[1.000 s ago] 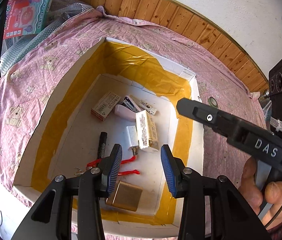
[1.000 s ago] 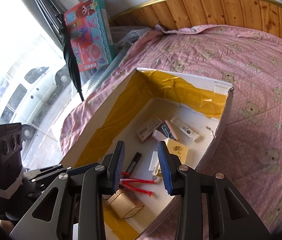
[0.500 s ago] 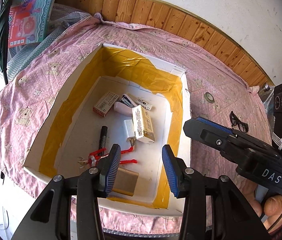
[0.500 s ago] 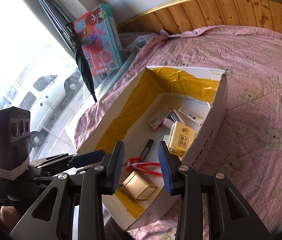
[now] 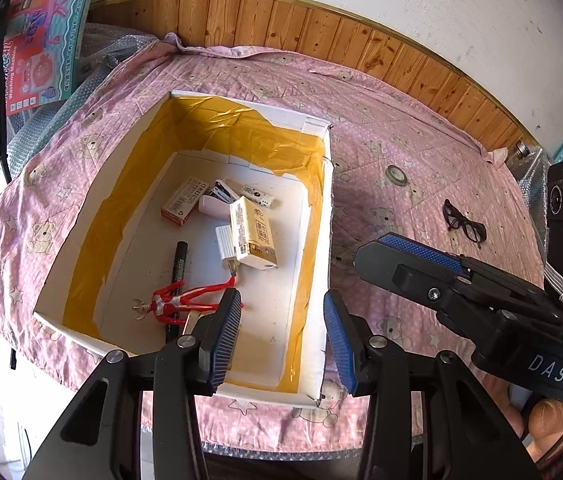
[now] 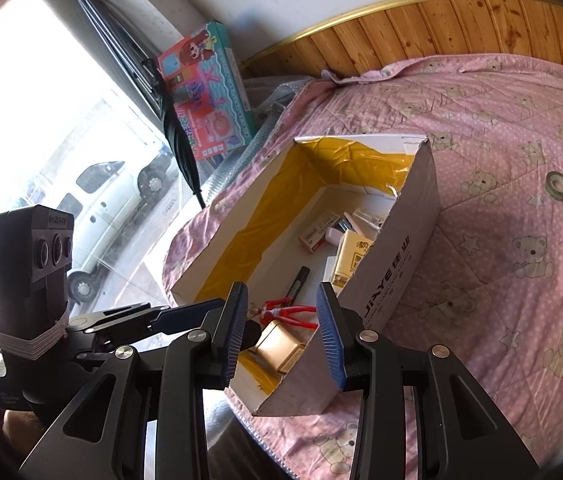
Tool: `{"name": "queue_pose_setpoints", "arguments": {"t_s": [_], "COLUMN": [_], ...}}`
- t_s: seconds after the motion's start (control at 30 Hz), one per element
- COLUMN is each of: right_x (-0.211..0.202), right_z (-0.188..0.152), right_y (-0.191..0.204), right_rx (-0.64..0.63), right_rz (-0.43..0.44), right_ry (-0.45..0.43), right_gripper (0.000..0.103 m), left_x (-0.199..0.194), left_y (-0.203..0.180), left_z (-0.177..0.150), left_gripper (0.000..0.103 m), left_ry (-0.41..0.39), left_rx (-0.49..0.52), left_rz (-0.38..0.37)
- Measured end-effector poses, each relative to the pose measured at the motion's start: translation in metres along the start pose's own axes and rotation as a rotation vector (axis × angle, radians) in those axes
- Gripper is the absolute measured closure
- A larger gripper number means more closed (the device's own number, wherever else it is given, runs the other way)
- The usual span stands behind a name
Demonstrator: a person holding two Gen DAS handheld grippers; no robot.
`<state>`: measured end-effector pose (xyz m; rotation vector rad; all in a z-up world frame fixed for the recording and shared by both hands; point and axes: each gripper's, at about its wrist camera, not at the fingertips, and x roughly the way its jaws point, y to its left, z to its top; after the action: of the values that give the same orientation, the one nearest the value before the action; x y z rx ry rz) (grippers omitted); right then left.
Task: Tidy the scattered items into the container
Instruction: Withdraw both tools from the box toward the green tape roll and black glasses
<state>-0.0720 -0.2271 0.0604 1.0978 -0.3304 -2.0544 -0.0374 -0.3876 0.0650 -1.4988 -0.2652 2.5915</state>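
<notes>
An open white cardboard box (image 5: 323,208) (image 6: 397,264) lined with yellow tape sits on the pink bear-print quilt. Inside lie a red figure (image 5: 177,302) (image 6: 287,312), a black marker (image 5: 179,260) (image 6: 297,280), a tissue pack (image 5: 253,236), small cartons and a gold box (image 6: 279,346). Black glasses (image 5: 463,222) and a tape roll (image 5: 396,175) (image 6: 559,185) lie on the quilt right of the box. My left gripper (image 5: 281,332) hovers open over the box's near edge, empty. My right gripper (image 6: 281,332) is open and empty above the box's near corner.
A toy washing-machine box (image 5: 41,36) (image 6: 205,92) leans at the far left by bubble wrap and a window. Wood panelling (image 5: 321,32) runs behind the bed. A hand (image 5: 553,424) holds the right gripper's handle at lower right.
Both grippers have pulled back and up from the box, so more of the quilt, the glasses and the tape roll have come into view. Jaws stay open.
</notes>
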Motion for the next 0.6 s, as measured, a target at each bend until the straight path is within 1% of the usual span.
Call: {"name": "queue_pose_setpoints", "arguments": {"t_s": [0.23,0.33,0.6], "right_x": [-0.025,-0.033,-0.041], "right_z": [-0.014,-0.018,-0.028], "right_y": [-0.015,-0.025,-0.04], "right_rx": [0.028,0.049,0.079], "right_rz": [-0.003,-0.005,-0.001], "right_ry": [-0.035,-0.042,-0.05], "right_gripper": [0.063,0.061,0.061], "left_x": [0.0,0.001,0.006], "left_y": [-0.018,-0.024,-0.036], "left_z": [-0.009,-0.012,-0.012], "left_gripper": [0.058,0.058,0.058], "left_ry": [0.013,0.018,0.028], "left_rx": [0.025,0.03,0.046], "left_rz": [0.008,0.009,0.011]}}
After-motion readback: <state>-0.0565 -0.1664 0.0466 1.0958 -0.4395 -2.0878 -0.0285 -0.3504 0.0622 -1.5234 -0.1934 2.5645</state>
